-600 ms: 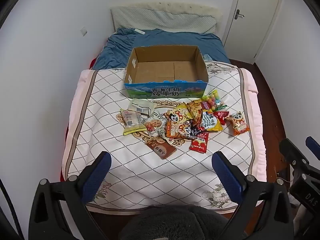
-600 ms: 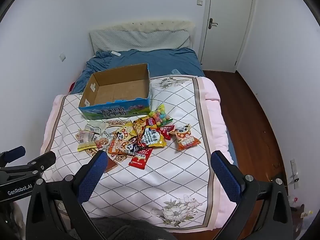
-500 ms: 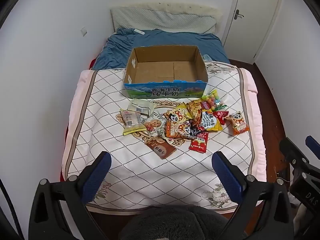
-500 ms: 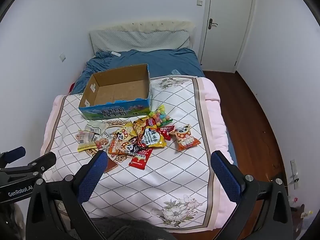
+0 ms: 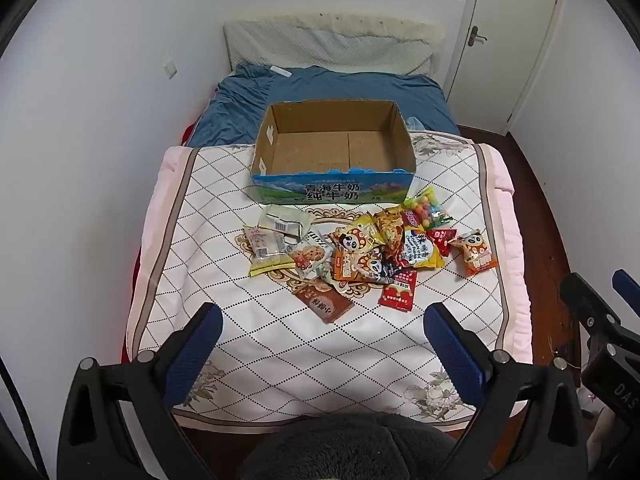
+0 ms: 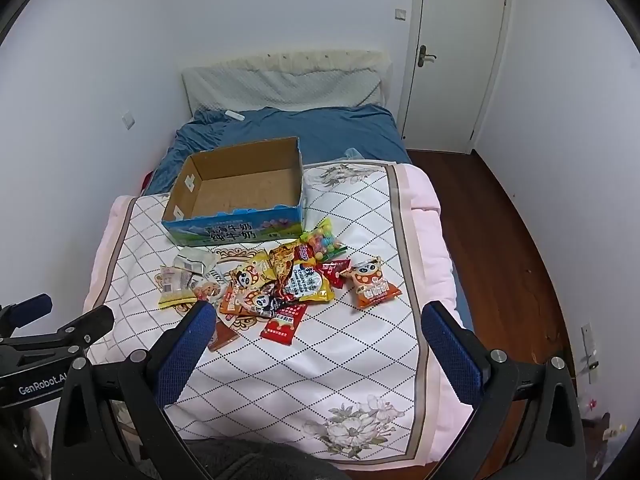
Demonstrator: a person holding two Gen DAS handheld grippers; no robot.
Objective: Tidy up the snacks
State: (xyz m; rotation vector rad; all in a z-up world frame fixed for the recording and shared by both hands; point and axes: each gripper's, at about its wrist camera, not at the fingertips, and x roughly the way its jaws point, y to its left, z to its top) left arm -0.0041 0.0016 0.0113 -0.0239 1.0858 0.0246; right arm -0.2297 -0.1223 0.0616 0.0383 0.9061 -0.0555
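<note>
Cardboard box (image 5: 334, 152) sits empty on the bed quilt (image 5: 280, 344); snack pile (image 5: 360, 252) loose just in front of it. Left hand-held gripper (image 5: 322, 342) and right hand-held gripper (image 6: 316, 340) both spread wide, holding nothing, apparently hovering over the bed's near edge.

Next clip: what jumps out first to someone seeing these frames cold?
The bright heap of snack packets scattered mid-way along the white diamond-patterned quilt draws the eye first. Just behind it sits an empty open-topped brown cardboard box with a blue printed front. Both grippers, left and right, hang open over the quilt's near end.
</note>
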